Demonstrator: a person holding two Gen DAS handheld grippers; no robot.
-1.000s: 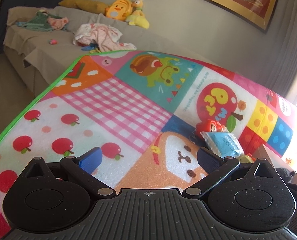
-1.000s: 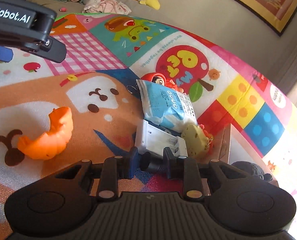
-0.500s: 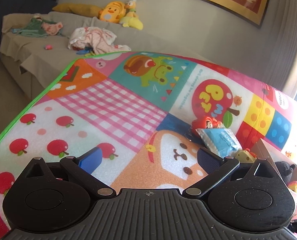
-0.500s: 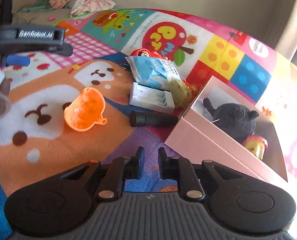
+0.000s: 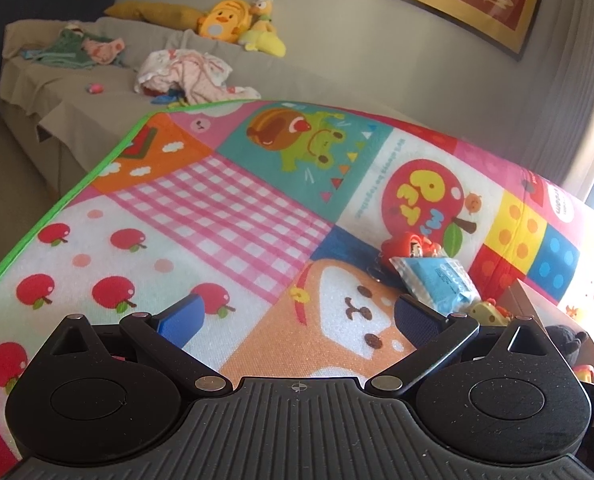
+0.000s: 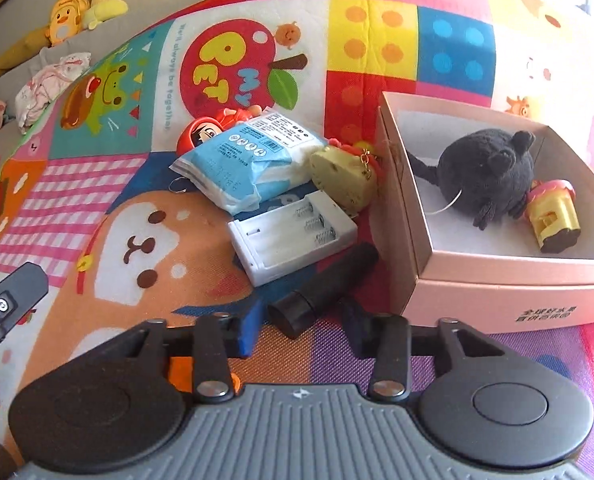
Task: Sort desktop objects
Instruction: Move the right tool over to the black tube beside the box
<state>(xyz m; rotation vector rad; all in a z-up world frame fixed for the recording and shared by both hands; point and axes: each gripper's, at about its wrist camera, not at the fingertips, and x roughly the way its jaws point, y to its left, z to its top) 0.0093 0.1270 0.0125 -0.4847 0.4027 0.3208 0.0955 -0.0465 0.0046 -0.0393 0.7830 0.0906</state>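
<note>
Before me spreads a bright patchwork play mat point(image 6: 377, 40) with cartoon animals and apples. Directly on it lie a black cylinder point(image 6: 325, 290), a white battery holder point(image 6: 293, 240), a blue-and-white packet point(image 6: 245, 160), a cheese-shaped charm point(image 6: 343, 178), a red figure point(image 6: 201, 130) and an open pink box point(image 6: 497, 284), all close together.

Bright daylight glares in from the right, bleaching that edge; sharp focus, strong fisheye bending at borders.
</note>
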